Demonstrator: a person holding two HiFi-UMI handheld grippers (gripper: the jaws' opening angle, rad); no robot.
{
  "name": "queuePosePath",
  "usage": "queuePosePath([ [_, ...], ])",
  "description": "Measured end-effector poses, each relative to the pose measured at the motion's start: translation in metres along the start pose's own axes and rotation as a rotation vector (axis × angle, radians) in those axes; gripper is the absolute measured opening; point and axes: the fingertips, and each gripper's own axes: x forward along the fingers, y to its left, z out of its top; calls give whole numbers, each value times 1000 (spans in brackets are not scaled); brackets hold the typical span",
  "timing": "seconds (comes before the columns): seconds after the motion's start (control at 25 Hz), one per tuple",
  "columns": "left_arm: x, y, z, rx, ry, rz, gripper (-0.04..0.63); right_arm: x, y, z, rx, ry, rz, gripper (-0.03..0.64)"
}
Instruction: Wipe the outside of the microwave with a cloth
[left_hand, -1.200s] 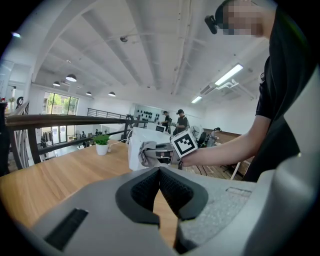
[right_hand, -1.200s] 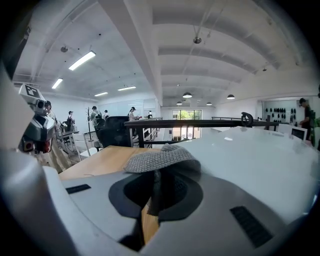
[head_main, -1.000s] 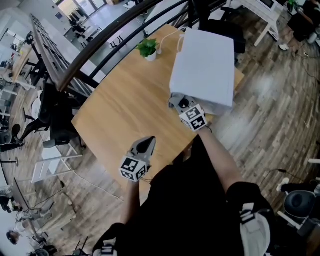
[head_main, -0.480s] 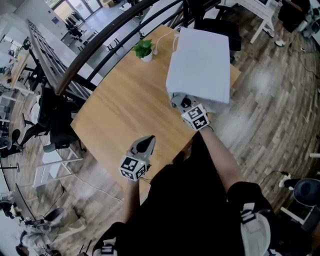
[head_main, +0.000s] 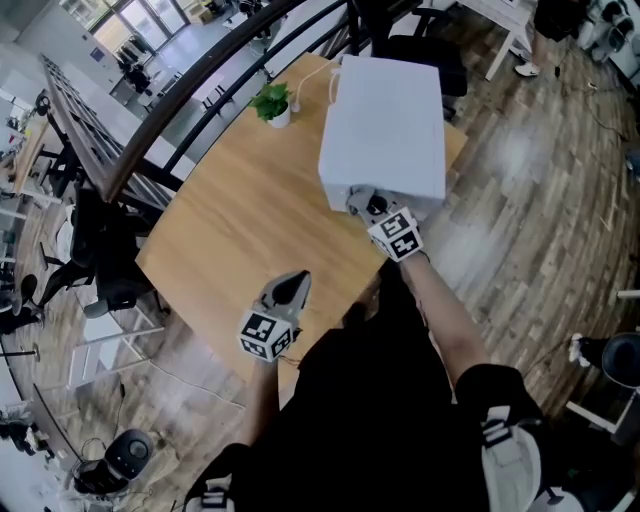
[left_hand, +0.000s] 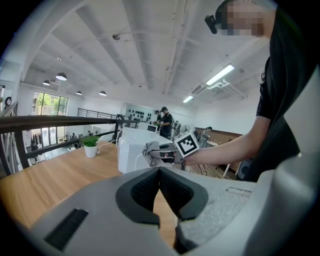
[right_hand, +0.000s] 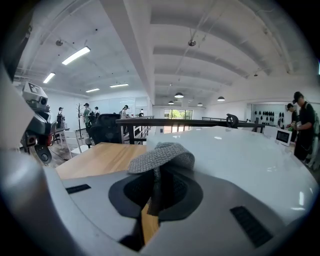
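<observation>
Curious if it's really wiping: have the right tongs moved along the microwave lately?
Yes, slightly: the right tongs, holding the cloth, slid rightward away from the microwave's near left corner.

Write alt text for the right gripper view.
The right gripper is shut on a grey knitted cloth, holding it against the near edge of a white microwave. A wooden table lies to the left, with a railing beyond.

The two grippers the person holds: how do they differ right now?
The right gripper is shut on a grey cloth; the left gripper is shut on nothing. The right gripper is at the microwave; the left gripper hangs apart from it, over the near edge of the table. Both are hand-held, fingers closed.
</observation>
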Motion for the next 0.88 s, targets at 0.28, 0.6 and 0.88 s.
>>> queuePosePath([
  [0.28, 4, -4, 1, 6, 5, -22, 0, -16, -13, -10, 5, 19, -40, 17],
  [0.6, 8, -8, -1, 15, 13, -47, 0, -28, -23, -19, 9, 30, -80, 17],
  [0.88, 12, -12, 1, 26, 13, -73, 0, -43, -34, -30, 24, 45, -122, 17],
])
